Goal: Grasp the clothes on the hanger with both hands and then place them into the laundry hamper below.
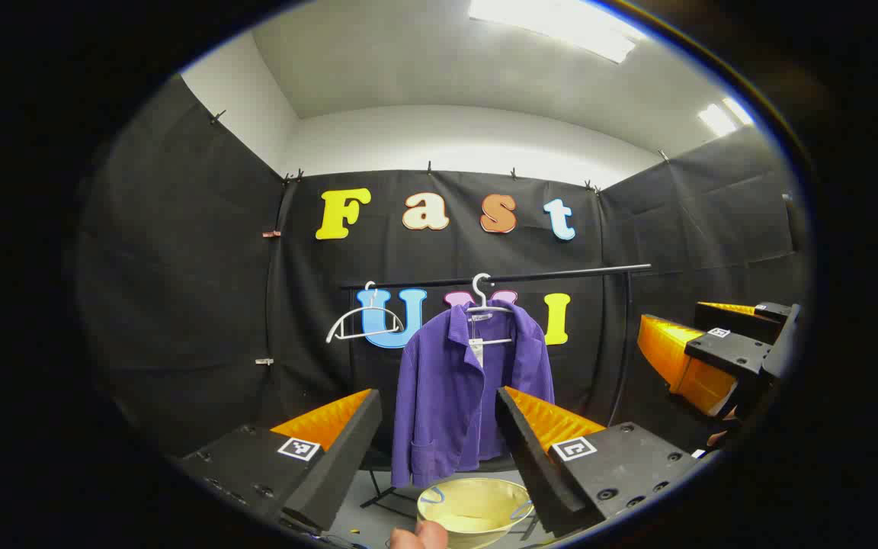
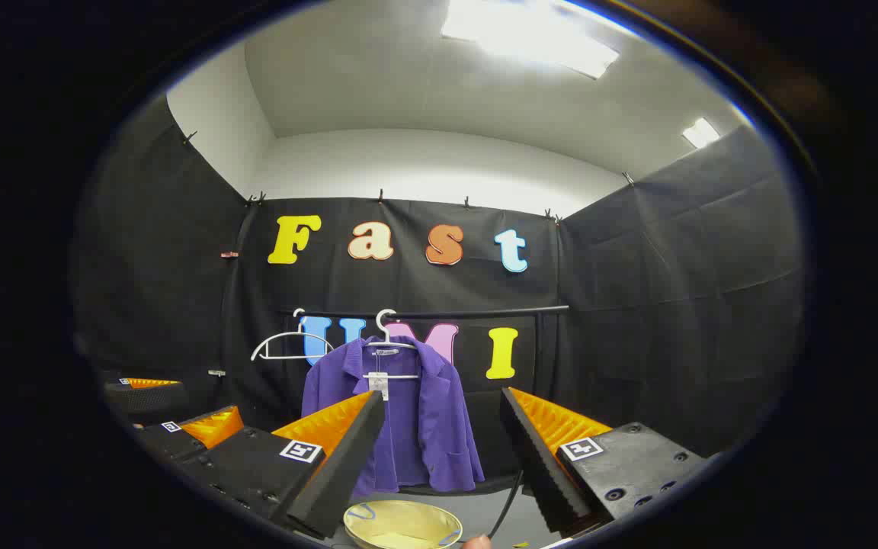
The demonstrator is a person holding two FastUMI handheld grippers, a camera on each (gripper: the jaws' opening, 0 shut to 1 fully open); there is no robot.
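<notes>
Both the left claw and right claw, released, frame the hanging purple jacket well ahead.

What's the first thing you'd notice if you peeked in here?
A purple jacket on a white hanger, hung from a black rail in the middle of the booth. Right below it sits a pale yellow hamper, and an empty hanger hangs on the rail beside the jacket.
</notes>
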